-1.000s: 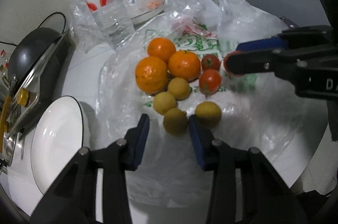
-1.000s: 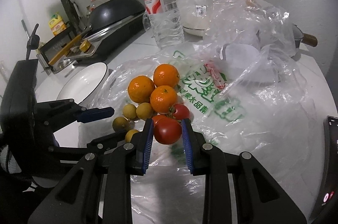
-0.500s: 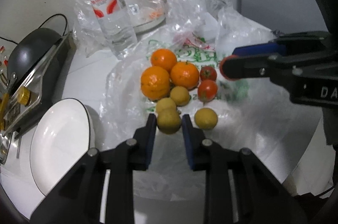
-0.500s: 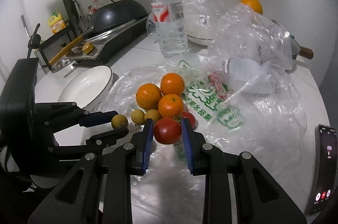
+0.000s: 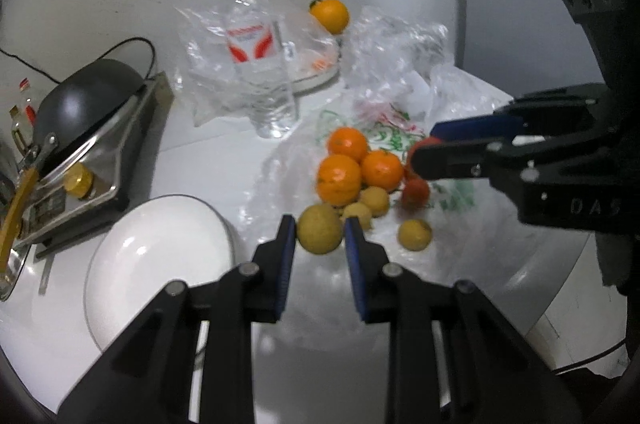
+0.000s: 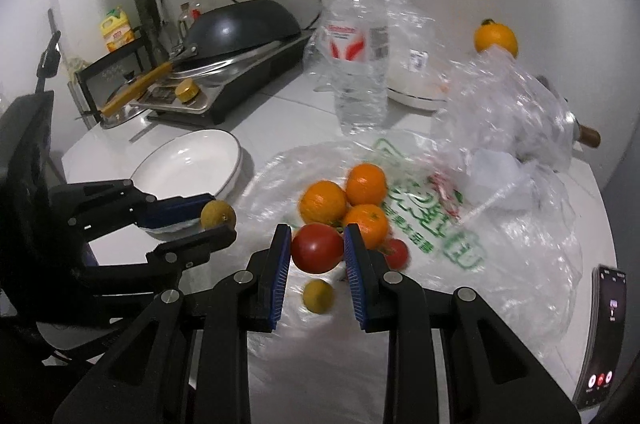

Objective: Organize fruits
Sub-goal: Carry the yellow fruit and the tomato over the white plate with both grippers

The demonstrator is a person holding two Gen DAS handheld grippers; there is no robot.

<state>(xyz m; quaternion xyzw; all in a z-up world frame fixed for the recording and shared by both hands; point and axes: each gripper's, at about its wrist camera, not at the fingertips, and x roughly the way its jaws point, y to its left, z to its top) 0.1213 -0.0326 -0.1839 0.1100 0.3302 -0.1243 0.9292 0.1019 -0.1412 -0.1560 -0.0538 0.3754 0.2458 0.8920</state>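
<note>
The yellow fruit (image 5: 320,234) is sitting clamped between the pads of the left gripper (image 5: 320,236), clear of the plastic sheet (image 6: 500,244), and the tomato (image 6: 317,253) is sitting clamped in the right gripper (image 6: 317,254) above the pile of oranges (image 6: 344,204). The white plate (image 6: 188,160) is lying toward the tabletop's left edge, nearer the left gripper. Against a second ago, the left jaws are closed on the fruit and both loads are lifted.
</note>
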